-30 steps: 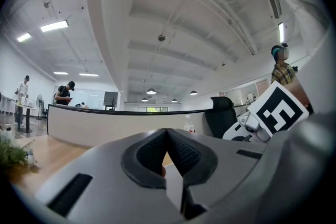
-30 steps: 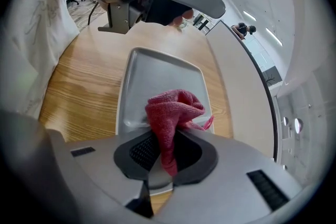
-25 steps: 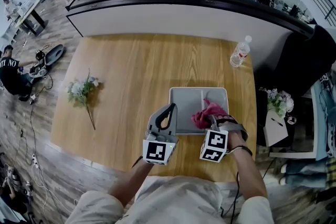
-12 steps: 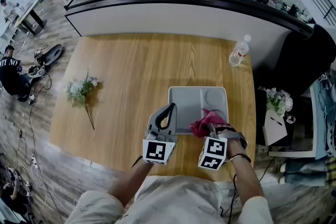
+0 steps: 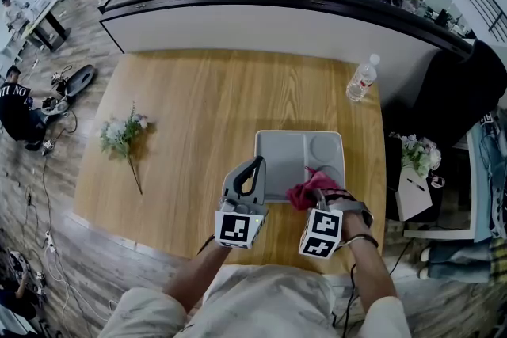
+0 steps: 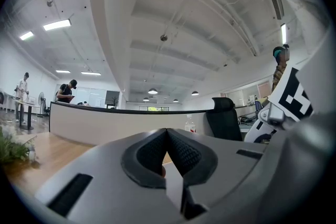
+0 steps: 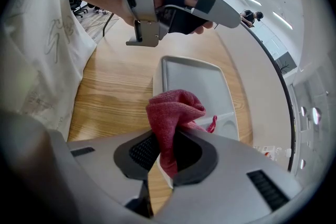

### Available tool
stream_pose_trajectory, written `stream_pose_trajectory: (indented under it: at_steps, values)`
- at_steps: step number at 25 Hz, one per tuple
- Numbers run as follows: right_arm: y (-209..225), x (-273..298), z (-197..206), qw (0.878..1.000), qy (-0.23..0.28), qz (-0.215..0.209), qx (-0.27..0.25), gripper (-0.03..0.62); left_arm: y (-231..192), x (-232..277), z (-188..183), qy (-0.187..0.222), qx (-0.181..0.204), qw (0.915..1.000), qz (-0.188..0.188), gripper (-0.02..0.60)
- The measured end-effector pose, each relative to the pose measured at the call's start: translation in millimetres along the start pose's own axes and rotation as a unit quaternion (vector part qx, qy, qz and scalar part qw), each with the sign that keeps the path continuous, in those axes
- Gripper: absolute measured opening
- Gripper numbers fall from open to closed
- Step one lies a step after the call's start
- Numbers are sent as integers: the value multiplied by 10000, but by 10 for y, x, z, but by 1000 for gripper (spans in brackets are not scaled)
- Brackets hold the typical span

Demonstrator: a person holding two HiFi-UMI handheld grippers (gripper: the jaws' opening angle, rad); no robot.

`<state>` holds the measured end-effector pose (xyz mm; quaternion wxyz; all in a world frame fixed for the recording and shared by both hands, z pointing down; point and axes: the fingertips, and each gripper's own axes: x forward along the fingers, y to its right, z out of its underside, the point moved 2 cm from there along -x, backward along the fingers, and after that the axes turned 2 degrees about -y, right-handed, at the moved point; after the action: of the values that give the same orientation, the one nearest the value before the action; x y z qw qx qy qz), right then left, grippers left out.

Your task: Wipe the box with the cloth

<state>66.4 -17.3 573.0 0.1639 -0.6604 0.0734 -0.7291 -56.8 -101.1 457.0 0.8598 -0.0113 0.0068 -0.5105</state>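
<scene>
While its two jaws are clamped on the cloth (image 7: 173, 113), the right hand-held gripper (image 7: 165, 152) fills the lower part of the right gripper view. The red cloth stands up out of the jaws as a crumpled bunch, its long axis running from the jaws toward the upper part of the frame, with a small corner poking out to the right. In the head view this bunch lies at the lower right part of the box (image 5: 285, 150), over the box's lower edge; whether it presses on the surface cannot be told.

The box is a shallow grey tray with a divider, lying flat on the desk (image 5: 198, 107), right of centre in the head view, its longer side running left to right across that frame.

Just left of the right one, the left hand-held gripper (image 5: 255, 166) points up the frame, its tip at the box's lower left edge. Its own view shows the jaws pressed together with nothing between them.

Farther out, a flower sprig (image 5: 123, 134) lies at the desk's left side, and a water bottle (image 5: 362, 79) stands at its upper right corner.
</scene>
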Motion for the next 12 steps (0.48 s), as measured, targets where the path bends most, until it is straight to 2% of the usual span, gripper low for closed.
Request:
stream_pose_trajectory:
  at_steps: [6, 9, 12]
  values:
    - [111, -66, -40, 9998, 99, 131, -116, 71, -59, -28, 19, 0, 55, 10000, -32, 12]
    - [310, -168, -91, 9990, 219, 372, -109, 71, -100, -52, 35, -2, 193, 9998, -65, 12]
    - [570, -277, -162, 9972, 279, 678, -137, 72, -159, -92, 34, 66, 115, 9996, -243, 12]
